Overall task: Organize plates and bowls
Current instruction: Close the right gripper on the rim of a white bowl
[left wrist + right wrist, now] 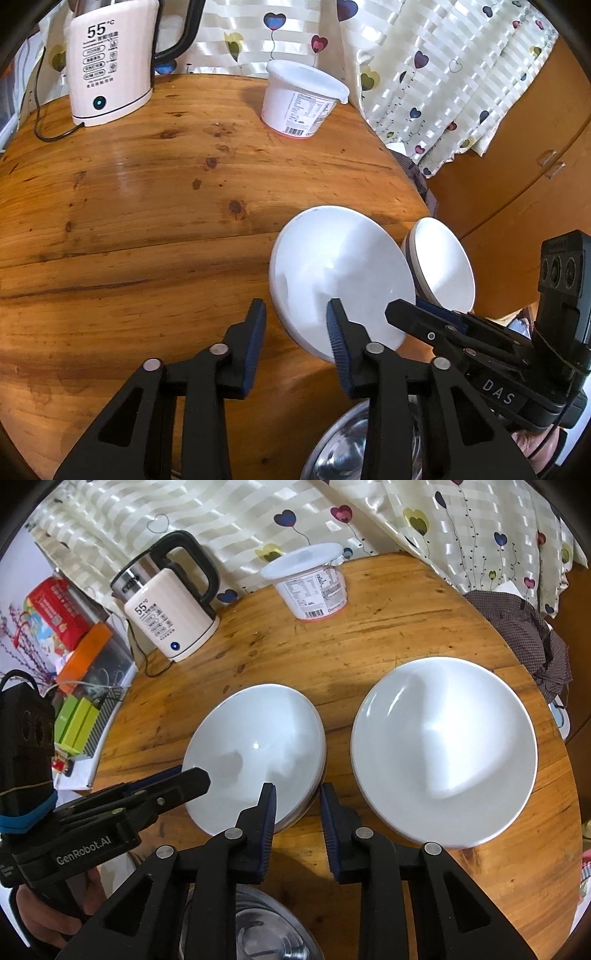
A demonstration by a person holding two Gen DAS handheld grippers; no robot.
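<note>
A white plate lies near the round wooden table's front edge, apparently on top of another plate. My left gripper straddles its left rim, one finger over the plate and one outside, with wood showing between the pad and the rim. My right gripper straddles the same plate's right rim, its jaws narrow but not visibly pressing. Each gripper shows in the other's view, the right gripper and the left gripper. A second white plate lies to the right.
A steel bowl sits just under both grippers at the table's near edge. An electric kettle and a white lidded tub stand at the back. A checked cloth hangs at the right edge; boxes lie left of the table.
</note>
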